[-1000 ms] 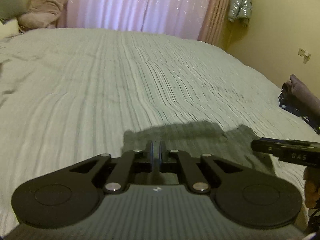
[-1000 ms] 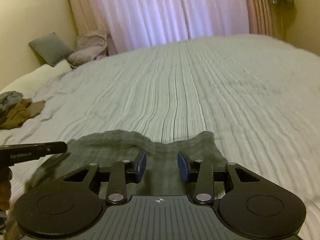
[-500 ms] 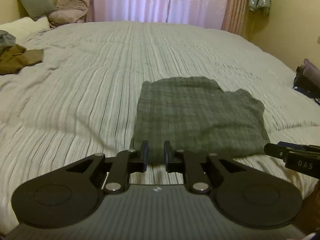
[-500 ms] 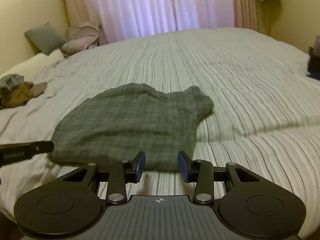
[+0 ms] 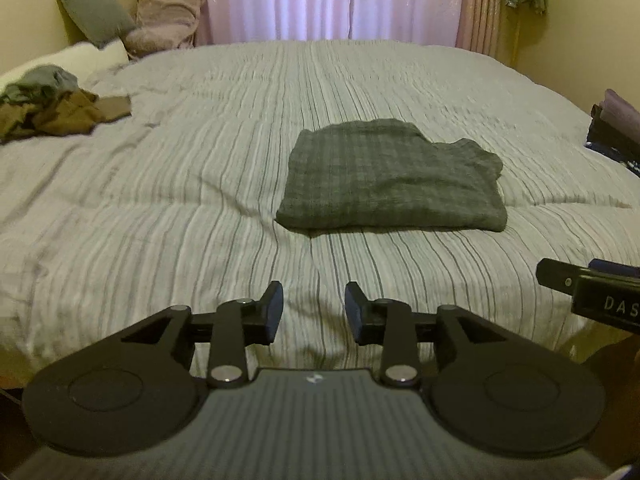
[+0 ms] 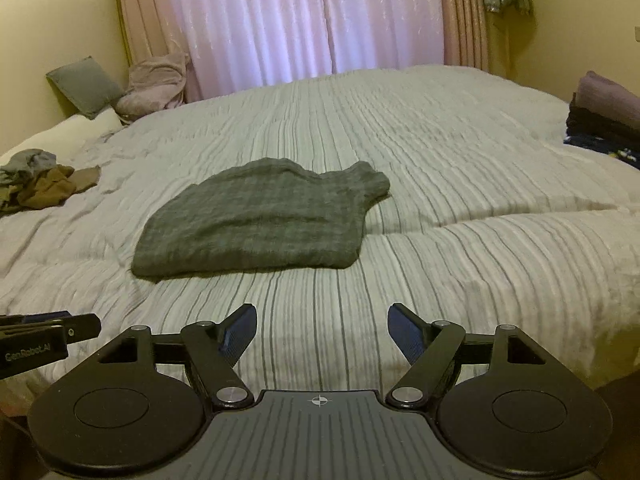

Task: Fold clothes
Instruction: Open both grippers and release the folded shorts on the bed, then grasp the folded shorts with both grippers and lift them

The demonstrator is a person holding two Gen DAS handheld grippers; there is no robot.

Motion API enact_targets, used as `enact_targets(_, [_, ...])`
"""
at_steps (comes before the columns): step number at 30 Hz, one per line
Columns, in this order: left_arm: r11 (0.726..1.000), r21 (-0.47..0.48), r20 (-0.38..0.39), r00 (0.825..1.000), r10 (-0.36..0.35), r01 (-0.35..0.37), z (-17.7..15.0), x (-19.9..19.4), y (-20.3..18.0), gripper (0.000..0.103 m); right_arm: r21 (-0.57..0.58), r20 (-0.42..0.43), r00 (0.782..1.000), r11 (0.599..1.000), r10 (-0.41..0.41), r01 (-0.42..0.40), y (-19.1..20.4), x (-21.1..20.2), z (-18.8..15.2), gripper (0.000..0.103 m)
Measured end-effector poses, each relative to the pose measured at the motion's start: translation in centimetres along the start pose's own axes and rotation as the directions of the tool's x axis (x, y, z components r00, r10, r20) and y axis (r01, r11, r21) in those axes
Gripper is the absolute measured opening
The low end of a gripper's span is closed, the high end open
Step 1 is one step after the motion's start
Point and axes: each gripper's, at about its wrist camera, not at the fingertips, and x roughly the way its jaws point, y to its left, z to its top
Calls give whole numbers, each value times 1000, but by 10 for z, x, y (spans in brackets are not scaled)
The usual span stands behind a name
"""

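Note:
A grey checked garment (image 5: 392,178) (image 6: 260,220) lies folded into a rough rectangle on the striped bedspread (image 5: 200,200) (image 6: 460,200). My left gripper (image 5: 314,312) hangs open above the bed's near edge, well short of the garment, with nothing between its fingers. My right gripper (image 6: 322,330) is open wider, also over the near edge and apart from the garment. Each gripper's side shows at the rim of the other's view.
A heap of unfolded brown and grey clothes (image 5: 48,108) (image 6: 36,184) lies at the far left by the pillows (image 5: 96,12). A stack of folded dark and purple items (image 5: 616,124) (image 6: 604,116) sits at the bed's right edge. Curtains (image 6: 300,20) hang behind.
Both grippers have pulled back from the garment toward the bed's near edge. The left one went from shut to open; the right one opened wider. The garment now lies free.

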Motion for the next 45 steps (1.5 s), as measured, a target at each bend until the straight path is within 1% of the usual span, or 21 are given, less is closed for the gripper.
enact_targets(4, [1000,16,19,1000,17,-17,-7,-18,-3,32,6,17,1000,1000,-10,10,-2,-19,-7,76])
enact_targets(8, [999,26,41,999,17,-18,-13,-37,-6,32,11,40,999,1000,-14,13,-2,-38,-11,76])
enact_targets(18, [999,37,111,994,6,-11,-25,-81,-10,33,-13,110,994,1000,20,-19,8,-79,-16,76])
enact_targets(22, [999,39,116,993,7,-11,-29,-87,-9,34,-10,117,993,1000,26,-25,8,-85,-18,76])
enact_targets(25, [999,36,108,994,2,-6,-27,-82,-7,34,-7,112,993,1000,29,-28,8,-81,-17,76])
enact_targets(27, [1000,30,94,996,-3,0,-25,-73,-6,35,-4,101,995,1000,27,-27,6,-74,-16,76])
enact_targets(29, [1000,13,73,997,-29,28,-22,-57,-3,39,3,83,996,1000,25,-25,3,-63,-15,76])
enact_targets(31, [997,-24,47,996,-70,71,-20,-38,5,41,36,62,997,998,45,-47,-9,-45,-13,76])
enact_targets(33, [989,-84,32,992,-118,120,-14,-14,20,41,74,40,997,995,69,-72,-22,-27,-10,76])
enact_targets(35, [971,-151,38,983,-181,185,-2,11,39,41,113,20,995,989,95,-96,-36,-8,-7,76])
enact_targets(37, [940,-226,59,966,-250,257,16,37,60,42,151,0,993,981,120,-119,-49,11,-3,76])
enact_targets(39, [906,-284,83,949,-303,314,36,64,77,44,209,5,985,964,170,-167,-65,30,7,76])
enact_targets(41, [884,-304,105,935,-339,355,57,94,90,46,266,20,973,937,229,-226,-81,51,20,76])
enact_targets(42, [880,-305,102,931,-351,365,65,110,94,46,296,23,967,922,255,-250,-88,62,27,76])
enact_targets(44, [863,-326,71,920,-385,387,80,144,102,48,354,26,953,889,301,-290,-102,84,39,76])
enact_targets(45, [845,-354,48,910,-411,400,84,161,106,48,381,23,946,872,323,-307,-108,95,45,76])
